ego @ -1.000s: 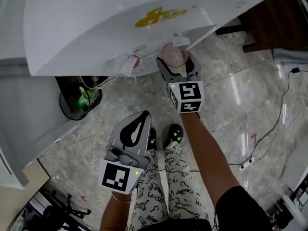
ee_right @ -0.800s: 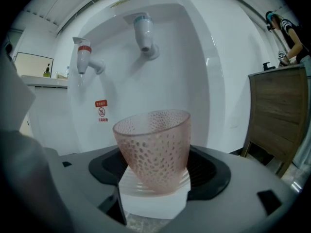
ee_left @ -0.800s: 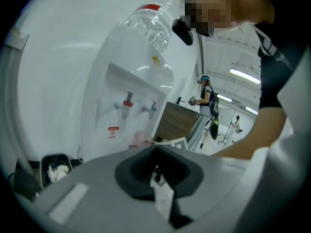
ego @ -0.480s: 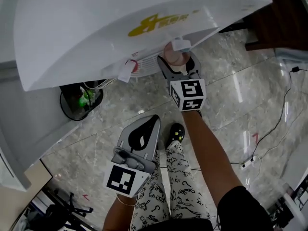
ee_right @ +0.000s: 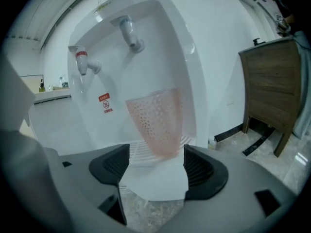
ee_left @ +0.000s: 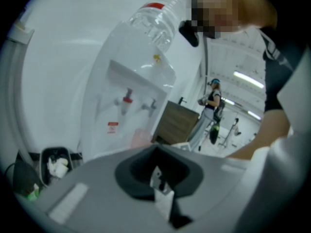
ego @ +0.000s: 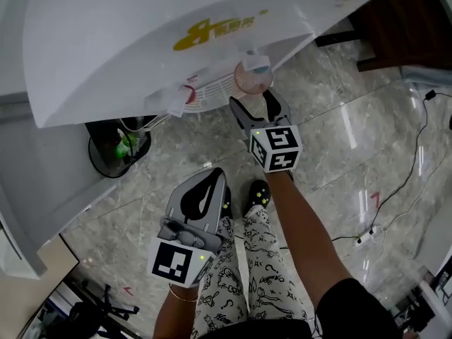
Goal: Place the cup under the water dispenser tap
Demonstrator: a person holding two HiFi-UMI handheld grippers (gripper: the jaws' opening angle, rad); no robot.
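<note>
The cup [ee_right: 155, 120] is recorded upright on the drip tray [ee_right: 139, 149] below the grey tap [ee_right: 130, 33], just beyond the parted, empty jaws of the right gripper [ee_right: 153, 161], the nearer one; the left gripper [ee_left: 155, 176], jaws closed on nothing, is well back.

The translucent pink plastic cup [ee_right: 155, 123], straight ahead of the jaws, has small pale dots all over its wall. Behind it, the tall white plastic water dispenser [ee_right: 165, 47] bears a yellow logo [ego: 205, 30] and, left of the jaws, a small red-and-white warning sticker [ee_right: 104, 103]. The tap [ee_right: 81, 62] up to the left has a red cap. The other tap [ee_right: 129, 33], above the jaws, is pale blue-grey. The white slatted drip tray [ee_right: 138, 152] shows fine parallel lines. The right gripper [ee_right: 153, 165] is light grey with ribbed black pads [ee_right: 109, 165]. Its cube [ego: 275, 147] is white with black square markers. Below the jaws, the stone floor [ego: 339, 133] is grey and veined.
</note>
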